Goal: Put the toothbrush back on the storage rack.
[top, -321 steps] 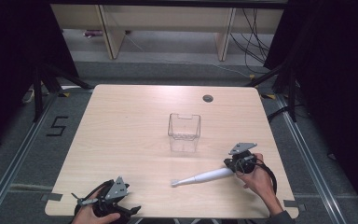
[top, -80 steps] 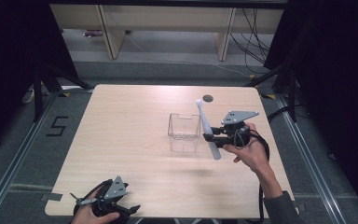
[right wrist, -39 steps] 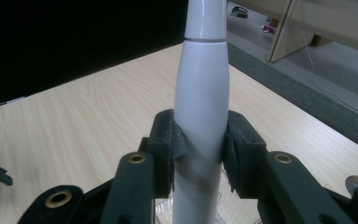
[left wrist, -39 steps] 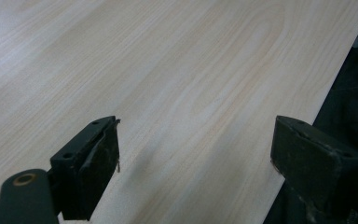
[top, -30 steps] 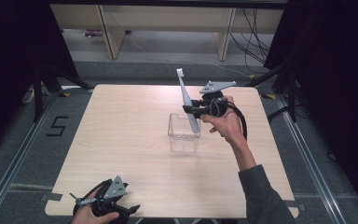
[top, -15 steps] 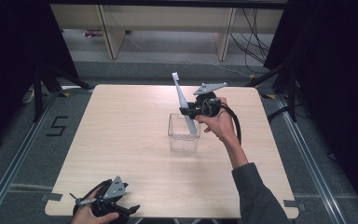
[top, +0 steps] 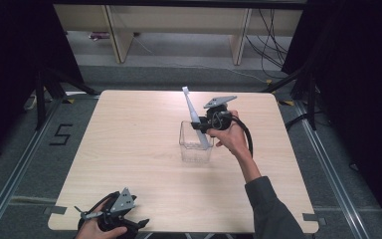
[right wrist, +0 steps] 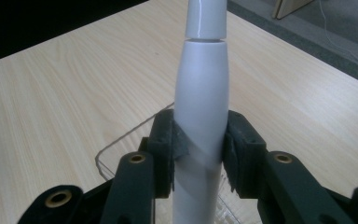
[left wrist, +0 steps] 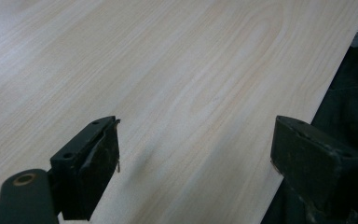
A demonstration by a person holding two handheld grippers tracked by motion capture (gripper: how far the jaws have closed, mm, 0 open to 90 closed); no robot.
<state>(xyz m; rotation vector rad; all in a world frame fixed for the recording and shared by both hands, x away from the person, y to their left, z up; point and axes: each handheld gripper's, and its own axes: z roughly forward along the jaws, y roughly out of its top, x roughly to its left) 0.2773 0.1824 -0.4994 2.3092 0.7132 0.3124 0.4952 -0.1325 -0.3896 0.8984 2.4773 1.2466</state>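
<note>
The lower end of the white electric toothbrush [top: 195, 119] is hard to follow: in the high view it passes behind the rim of the clear plastic container [top: 195, 145], and the see-through wall blurs where the handle stops. In the right gripper view the brush head is cut off by the top edge, and the handle's base by the bottom edge between the jaws. Only one rounded corner of the container's rim [right wrist: 116, 144] shows there, as a thin glassy line on the wood.

The right gripper [right wrist: 200, 144] clamps the toothbrush handle, its black jaws pressed against both sides of the smooth, glossy, slightly bulging barrel. The toothbrush is tilted, head leaning up and away, its lower part over or inside the container near the middle of the table [top: 129, 149].

The left gripper [left wrist: 196, 154] rests at the near edge of the pale, fine-grained wooden table, jaws spread wide with nothing between them. Its jaws are matt black, blocky and scuffed.
</note>
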